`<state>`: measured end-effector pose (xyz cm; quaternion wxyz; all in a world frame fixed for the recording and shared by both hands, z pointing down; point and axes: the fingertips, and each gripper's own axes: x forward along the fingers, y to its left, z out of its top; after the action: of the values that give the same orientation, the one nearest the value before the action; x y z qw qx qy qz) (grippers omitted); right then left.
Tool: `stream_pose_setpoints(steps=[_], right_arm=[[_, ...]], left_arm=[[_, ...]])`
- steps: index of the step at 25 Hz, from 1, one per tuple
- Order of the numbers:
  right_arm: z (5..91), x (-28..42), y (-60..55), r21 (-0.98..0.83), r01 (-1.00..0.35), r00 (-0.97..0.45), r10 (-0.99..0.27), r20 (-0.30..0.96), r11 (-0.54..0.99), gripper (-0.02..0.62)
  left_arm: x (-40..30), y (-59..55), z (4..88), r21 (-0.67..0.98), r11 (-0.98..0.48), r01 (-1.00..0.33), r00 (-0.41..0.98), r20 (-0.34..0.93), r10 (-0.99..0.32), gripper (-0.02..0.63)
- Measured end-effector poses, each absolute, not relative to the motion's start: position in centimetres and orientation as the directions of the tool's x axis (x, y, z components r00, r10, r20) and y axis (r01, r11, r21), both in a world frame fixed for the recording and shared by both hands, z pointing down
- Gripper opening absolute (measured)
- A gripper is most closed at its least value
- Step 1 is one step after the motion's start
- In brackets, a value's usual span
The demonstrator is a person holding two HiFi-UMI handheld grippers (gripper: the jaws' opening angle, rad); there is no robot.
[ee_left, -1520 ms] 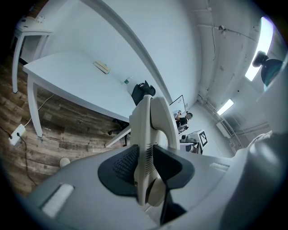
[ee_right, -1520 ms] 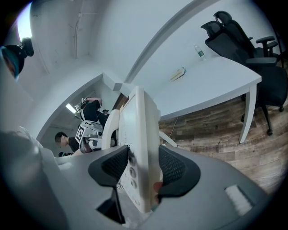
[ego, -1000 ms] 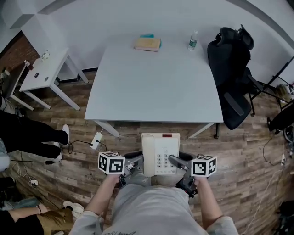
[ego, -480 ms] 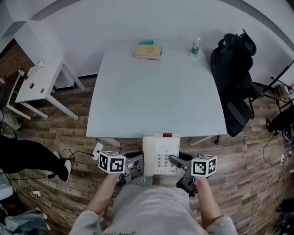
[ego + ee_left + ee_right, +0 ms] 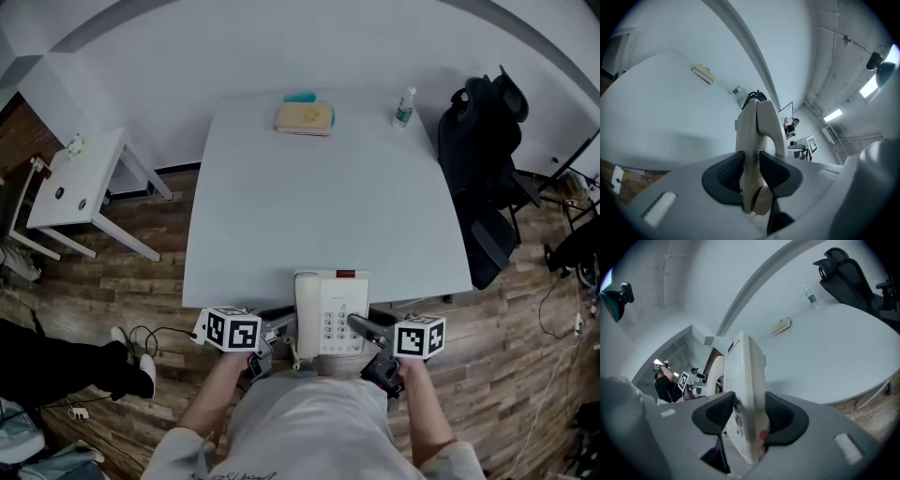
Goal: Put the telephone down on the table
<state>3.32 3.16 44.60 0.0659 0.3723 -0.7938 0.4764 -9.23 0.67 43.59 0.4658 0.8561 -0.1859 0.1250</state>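
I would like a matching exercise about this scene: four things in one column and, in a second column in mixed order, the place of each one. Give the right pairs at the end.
1 telephone
2 bottle
3 book
4 office chair

A on the floor, right of the table
B clamped between the left tool and the right tool, at the table's near edge
C upright at the table's far right corner
D flat near the middle of the table's far edge

Pairs: 1-B, 2-C, 3-D, 4-A
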Motion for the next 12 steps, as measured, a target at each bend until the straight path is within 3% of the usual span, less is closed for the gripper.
stream_pose_setpoints(steps=[12], right_arm=[[44.7,3.6,0.5,-0.707,-0.662,-0.694,-0.560,0.452,0.250,0.224]], left_arm=[[-9.0,-2.3,43.8,0.751,-0.515,-0.413,0.908,0.383,-0.171,0.121]])
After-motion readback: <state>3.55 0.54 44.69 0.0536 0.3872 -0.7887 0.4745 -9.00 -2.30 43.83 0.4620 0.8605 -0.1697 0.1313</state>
